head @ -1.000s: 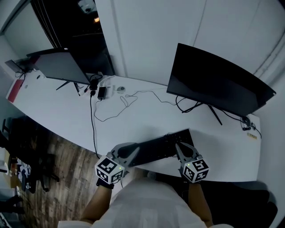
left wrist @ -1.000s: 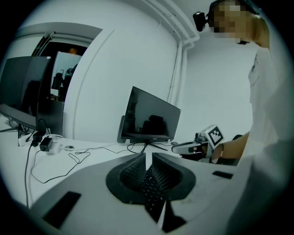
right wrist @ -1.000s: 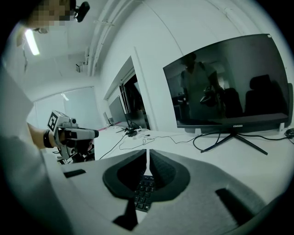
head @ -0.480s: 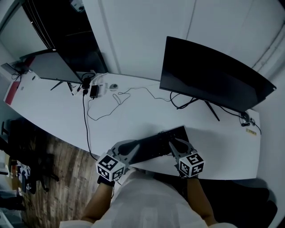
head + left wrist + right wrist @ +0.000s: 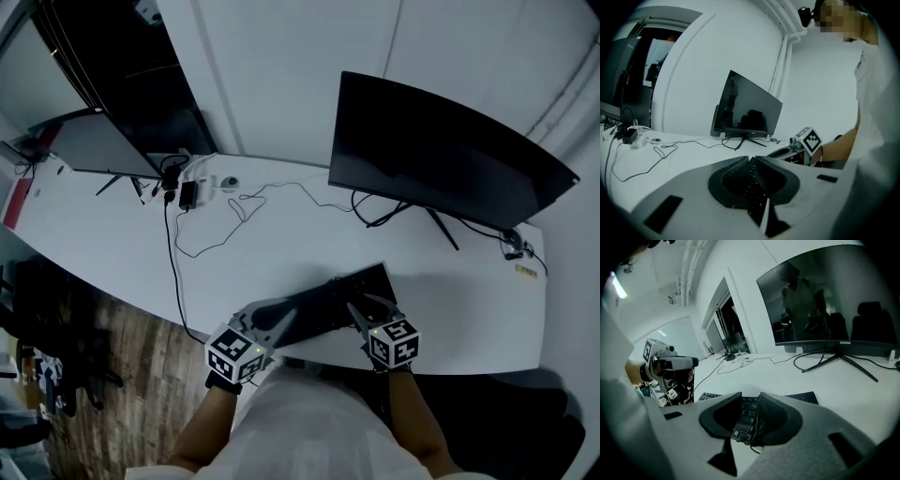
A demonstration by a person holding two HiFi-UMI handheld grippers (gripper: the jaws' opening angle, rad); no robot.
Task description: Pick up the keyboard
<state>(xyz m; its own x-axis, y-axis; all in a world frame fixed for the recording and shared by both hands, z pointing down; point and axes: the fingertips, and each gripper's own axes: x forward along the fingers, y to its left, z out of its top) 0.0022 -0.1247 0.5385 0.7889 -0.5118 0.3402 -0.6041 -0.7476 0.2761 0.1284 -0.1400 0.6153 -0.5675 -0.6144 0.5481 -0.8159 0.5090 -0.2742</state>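
A white, smooth surface with a curved front edge carries one flat black keyboard, which lies at the near edge, slanted, just in front of the person. Every place below is given from that keyboard.

Far off to its left and behind it stands the smaller of two monitors, a thin dark panel on a splayed foot. Nearer, behind and to the left, sits a black power adapter. One black cable runs from it towards the near edge, and a thinner one loops across the white top. Below the edge, left of the keyboard, shows dark wood-plank floor.

At the keyboard's left end is the left gripper, pale grey plastic with dark ribbed pads. Its jaws are pressed together, pinching that end, and rows of keys run back between the pads. A cube with black-and-white square markers sits on its rear.

At the keyboard's right end is the right gripper, with its own marker cube. Its jaws have just been opening and now stand spread, with the keyboard's end and a thin wire between the pads.

Behind and to the right rises the second monitor, wide, curved, glossy black, on a V-shaped stand.
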